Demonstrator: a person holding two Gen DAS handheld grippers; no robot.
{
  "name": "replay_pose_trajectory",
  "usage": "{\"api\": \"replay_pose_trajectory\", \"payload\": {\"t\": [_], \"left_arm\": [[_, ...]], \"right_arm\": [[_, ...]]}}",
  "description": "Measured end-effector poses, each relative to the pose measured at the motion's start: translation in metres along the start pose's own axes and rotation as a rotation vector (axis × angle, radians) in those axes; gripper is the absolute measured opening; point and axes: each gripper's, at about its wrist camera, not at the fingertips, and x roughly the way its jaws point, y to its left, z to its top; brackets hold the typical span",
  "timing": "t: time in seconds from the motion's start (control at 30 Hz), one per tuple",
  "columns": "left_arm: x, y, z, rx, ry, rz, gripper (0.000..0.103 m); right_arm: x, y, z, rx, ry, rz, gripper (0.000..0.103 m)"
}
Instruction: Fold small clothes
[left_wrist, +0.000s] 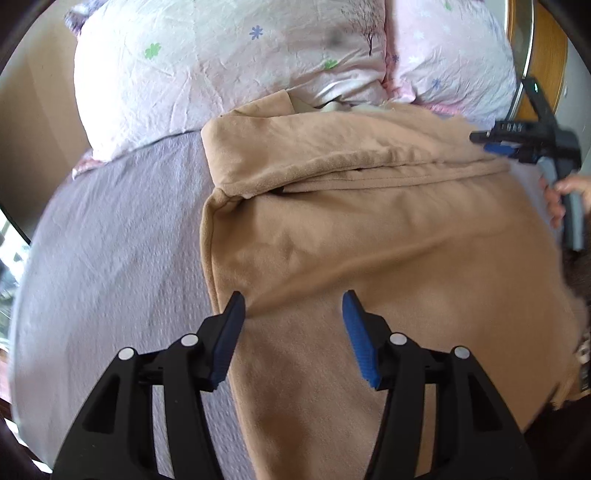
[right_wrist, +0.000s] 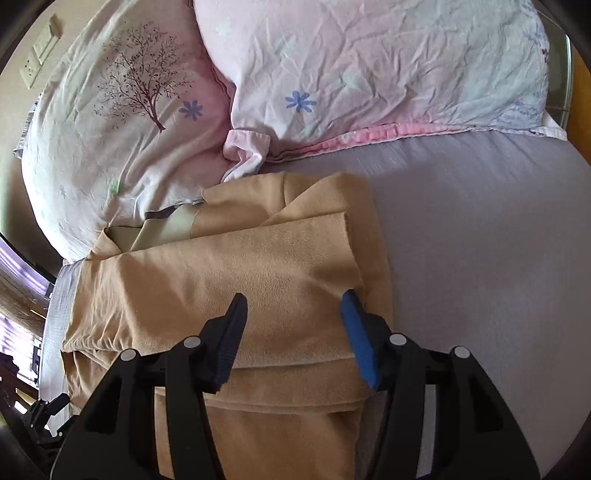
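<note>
Tan garment (left_wrist: 369, 229) lies partly folded on the lavender bedsheet (left_wrist: 110, 240), top edge against the two floral pillows (left_wrist: 207, 74); folded layers show as stacked hems in the right wrist view. Left gripper (left_wrist: 293, 306) spread wide above the garment's left edge, nothing between the fingers; right gripper (right_wrist: 293, 306) likewise wide, poised over the garment's right edge, gripping nothing.

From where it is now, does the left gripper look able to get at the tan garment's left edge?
Probably yes. The left gripper is open and sits right over the garment, with one finger at that edge. Nothing lies between them; only bare sheet is beside it.
</note>
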Motion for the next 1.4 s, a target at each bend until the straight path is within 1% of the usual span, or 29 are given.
{"api": "replay_pose_trajectory", "payload": {"t": [0.03,0.07,0.1,0.13,0.17,0.2,0.23,0.27,0.3,0.33,0.4,0.5,0.57,0.63,0.77,0.8,0.83,0.87,0.9,0.93,0.97,1.03,1.1,1.17,1.23,1.3,1.33,1.37,1.4], "left_arm": [[-0.01,0.004,-0.004,-0.015,-0.019,-0.042,0.055],[-0.023,0.008,-0.012,-0.026,-0.043,-0.088,0.055],[-0.035,0.012,-0.019,-0.031,-0.06,-0.125,0.06],[-0.049,0.017,-0.029,-0.041,-0.077,-0.177,0.063],[-0.063,0.023,-0.04,-0.054,-0.095,-0.238,0.068],[-0.075,0.028,-0.051,-0.071,-0.111,-0.295,0.07],[-0.087,0.035,-0.063,-0.09,-0.125,-0.351,0.071],[-0.1,0.043,-0.08,-0.116,-0.14,-0.401,0.072],[-0.107,0.048,-0.091,-0.129,-0.143,-0.425,0.073],[-0.114,0.053,-0.104,-0.142,-0.138,-0.441,0.074],[-0.121,0.064,-0.132,-0.181,-0.105,-0.438,0.074],[-0.118,0.071,-0.164,-0.239,-0.048,-0.465,0.075],[-0.109,0.069,-0.176,-0.262,-0.015,-0.474,0.076],[-0.093,0.065,-0.18,-0.285,0.023,-0.484,0.076],[-0.066,0.058,-0.179,-0.344,0.052,-0.545,0.074],[-0.06,0.057,-0.179,-0.358,0.055,-0.558,0.071],[-0.055,0.056,-0.178,-0.372,0.06,-0.572,0.067],[-0.049,0.054,-0.178,-0.397,0.071,-0.589,0.053],[-0.044,0.054,-0.18,-0.426,0.081,-0.606,0.028],[-0.04,0.055,-0.181,-0.458,0.097,-0.628,0.012],[-0.037,0.057,-0.184,-0.508,0.111,-0.662,0.004],[-0.043,0.062,-0.186,-0.549,0.103,-0.688,0.004],[-0.059,0.062,-0.181,-0.541,0.083,-0.689,0.004],[-0.081,0.065,-0.165,-0.519,0.02,-0.696,0.004],[-0.1,0.069,-0.141,-0.489,-0.054,-0.697,0.004],[-0.113,0.074,-0.099,-0.436,-0.144,-0.666,0.004],[-0.114,0.078,-0.082,-0.429,-0.173,-0.657,0.004],[-0.11,0.084,-0.053,-0.434,-0.215,-0.646,0.004],[-0.104,0.09,-0.034,-0.45,-0.235,-0.633,0.004]], "right_arm": [[-0.01,0.001,-0.004,0.016,0.01,0.025,0.056],[-0.028,0.002,-0.011,0.011,0.009,0.084,0.059],[-0.048,0.005,-0.022,-0.015,0.017,0.166,0.063],[-0.062,0.006,-0.033,-0.04,0.026,0.233,0.071],[-0.082,0.008,-0.049,-0.074,0.036,0.308,0.079],[-0.102,0.009,-0.068,-0.118,0.052,0.38,0.083],[-0.117,0.01,-0.085,-0.157,0.067,0.428,0.086],[-0.133,0.01,-0.106,-0.196,0.085,0.466,0.087],[-0.152,0.005,-0.13,-0.23,0.101,0.501,0.087],[-0.162,0.001,-0.148,-0.244,0.113,0.524,0.088],[-0.183,-0.02,-0.187,-0.238,0.135,0.544,0.088],[-0.2,-0.065,-0.238,-0.109,0.181,0.506,0.088],[-0.202,-0.087,-0.256,-0.032,0.195,0.481,0.088],[-0.191,-0.101,-0.264,0.034,0.208,0.489,0.087],[-0.164,-0.101,-0.27,0.069,0.239,0.581,0.087],[-0.157,-0.097,-0.272,0.067,0.25,0.601,0.086],[-0.149,-0.093,-0.273,0.064,0.263,0.621,0.079],[-0.143,-0.091,-0.275,0.065,0.271,0.634,0.059],[-0.139,-0.088,-0.279,0.068,0.279,0.664,0.047],[-0.134,-0.086,-0.277,0.067,0.277,0.689,0.017],[-0.135,-0.085,-0.278,0.06,0.268,0.709,0.009],[-0.143,-0.084,-0.276,0.033,0.235,0.756,0.008],[-0.162,-0.079,-0.268,-0.006,0.189,0.802,0.008],[-0.181,-0.068,-0.248,-0.051,0.125,0.812,0.008],[-0.195,-0.056,-0.215,-0.104,0.041,0.797,0.008],[-0.205,-0.042,-0.176,-0.145,-0.063,0.771,0.008],[-0.207,-0.036,-0.149,-0.146,-0.132,0.748,0.008],[-0.205,-0.031,-0.124,-0.131,-0.186,0.735,0.008],[-0.199,-0.028,-0.106,-0.113,-0.23,0.721,0.008]]}}
